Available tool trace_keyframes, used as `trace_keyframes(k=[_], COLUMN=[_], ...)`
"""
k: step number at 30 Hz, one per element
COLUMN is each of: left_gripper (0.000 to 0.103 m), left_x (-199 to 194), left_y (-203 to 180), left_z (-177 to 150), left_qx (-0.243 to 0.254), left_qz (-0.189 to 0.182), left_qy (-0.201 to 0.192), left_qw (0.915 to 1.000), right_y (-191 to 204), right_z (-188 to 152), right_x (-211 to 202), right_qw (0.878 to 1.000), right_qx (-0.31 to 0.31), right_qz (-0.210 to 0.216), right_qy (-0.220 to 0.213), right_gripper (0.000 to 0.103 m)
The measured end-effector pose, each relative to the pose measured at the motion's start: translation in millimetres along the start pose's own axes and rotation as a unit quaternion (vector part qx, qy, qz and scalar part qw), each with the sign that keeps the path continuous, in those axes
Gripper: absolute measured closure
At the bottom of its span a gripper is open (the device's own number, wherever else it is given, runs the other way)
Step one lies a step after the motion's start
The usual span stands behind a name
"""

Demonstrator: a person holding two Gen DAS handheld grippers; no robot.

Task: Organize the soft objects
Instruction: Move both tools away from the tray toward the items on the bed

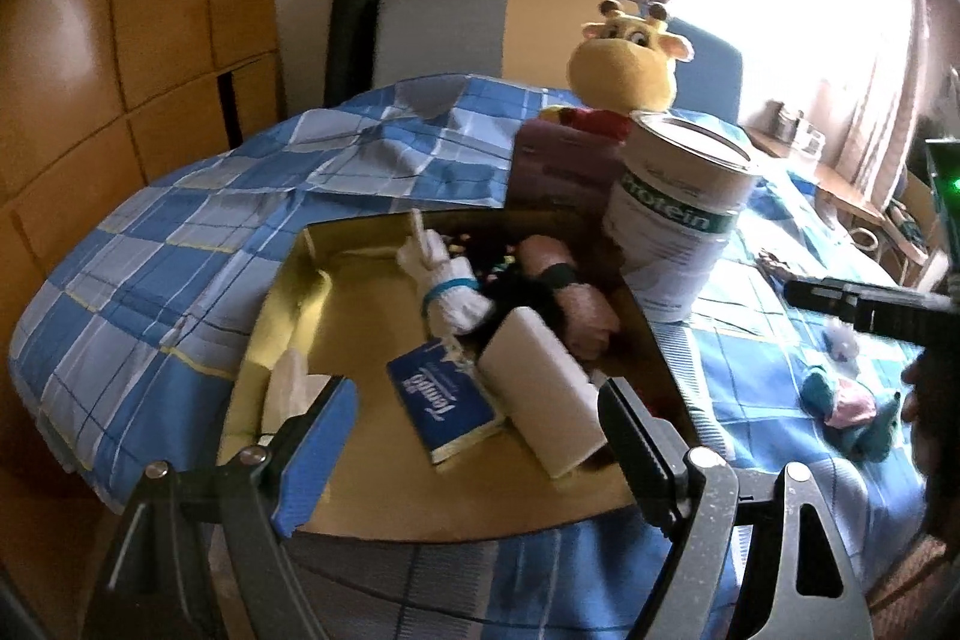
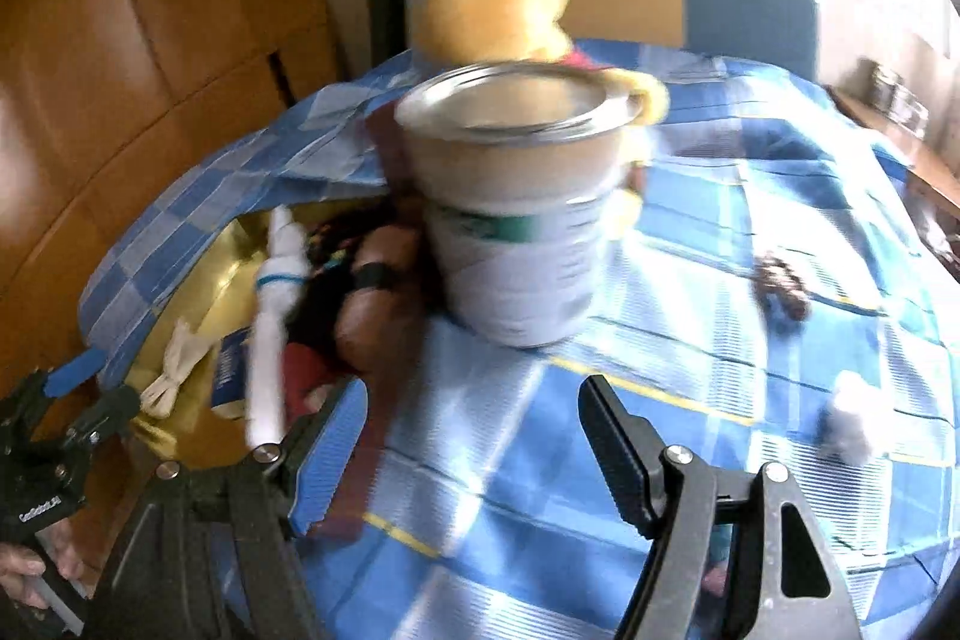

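Observation:
A gold tray (image 1: 360,490) lies on the blue checked bed cover. It holds a white rolled glove with a blue band (image 1: 447,289), a pink roll with a black band (image 1: 564,292), a white block (image 1: 540,394), a blue tissue pack (image 1: 438,400) and a white cloth (image 1: 288,382). My left gripper (image 1: 474,454) hovers open over the tray's near side, with nothing in its grip. The right wrist view is blurred. My right gripper (image 2: 474,454) is open and empty above the cover, in front of the protein can (image 2: 522,220). A teal and pink sock bundle (image 1: 840,400) lies on the cover to the right.
A yellow giraffe plush (image 1: 624,64) sits behind the protein can (image 1: 684,214) and a purple box (image 1: 558,160). A small white fluffy item (image 2: 849,424) and a brown item (image 2: 780,280) lie on the cover. Wooden wardrobe doors (image 1: 150,10) stand left; a side table (image 1: 840,172) stands right.

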State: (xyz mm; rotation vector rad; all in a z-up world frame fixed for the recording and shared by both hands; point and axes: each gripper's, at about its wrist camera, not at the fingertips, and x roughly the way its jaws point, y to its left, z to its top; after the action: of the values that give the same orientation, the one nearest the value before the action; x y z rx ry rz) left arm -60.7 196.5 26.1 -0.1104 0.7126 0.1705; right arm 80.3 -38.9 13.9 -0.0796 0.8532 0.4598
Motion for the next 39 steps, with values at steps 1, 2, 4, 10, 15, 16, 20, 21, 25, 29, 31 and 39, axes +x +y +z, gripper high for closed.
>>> trace_keyframes(k=[1,2,4,10,15,16,20,21,25,29,31,39], left_gripper=[0.020,0.020,0.020,0.020,0.020,0.020,0.020,0.020,0.020,0.020,0.020,0.020], left_x=[-0.1,-0.2,-0.1,1.3,2.9,4.2,11.3,12.4,18.7,25.5,28.9,47.9], left_y=[-4.7,-8.8,-16.2,-42.8,-71.0,-79.2,-110.8,-116.3,-149.7,-175.6,-190.3,-230.4], left_z=[0.3,0.6,1.0,4.2,9.0,10.5,17.6,18.9,25.3,29.0,29.9,31.5], left_qx=[0.006,0.012,0.021,0.050,0.082,0.091,0.115,0.118,0.142,0.162,0.180,0.214], left_qz=[-0.004,-0.007,-0.015,-0.039,-0.059,-0.064,-0.089,-0.093,-0.116,-0.137,-0.141,-0.158], left_qy=[0.000,0.001,0.002,0.007,0.010,0.012,0.018,0.020,0.022,0.030,0.028,0.041], left_qw=[1.0000,0.9999,0.9997,0.9980,0.9948,0.9937,0.9892,0.9885,0.9827,0.9768,0.9732,0.9631], right_y=[-12.5,-21.8,-47.9,-143.1,-230.8,-242.5,-283.7,-290.5,-299.5,-304.5,-302.3,-309.3], right_z=[0.7,1.3,1.8,-6.3,-35.5,-43.7,-78.9,-82.5,-90.6,-93.4,-94.9,-101.7], right_x=[-4.0,-7.0,-15.2,-42.1,-51.4,-51.6,-48.6,-51.3,-51.6,-50.2,-51.0,-54.1], right_qw=[1.000,1.000,0.998,0.979,0.937,0.928,0.891,0.882,0.872,0.868,0.864,0.850], right_qx=[0.013,0.023,0.048,0.152,0.283,0.306,0.416,0.436,0.461,0.474,0.482,0.511], right_qz=[-0.008,-0.013,-0.032,-0.122,-0.191,-0.197,-0.174,-0.165,-0.151,-0.137,-0.130,-0.101], right_qy=[-0.004,-0.008,-0.017,-0.061,-0.078,-0.080,-0.058,-0.067,-0.062,-0.061,-0.066,-0.081], right_gripper=[0.029,0.029,0.029,0.029,0.029,0.029,0.029,0.029,0.029,0.029,0.029,0.029])
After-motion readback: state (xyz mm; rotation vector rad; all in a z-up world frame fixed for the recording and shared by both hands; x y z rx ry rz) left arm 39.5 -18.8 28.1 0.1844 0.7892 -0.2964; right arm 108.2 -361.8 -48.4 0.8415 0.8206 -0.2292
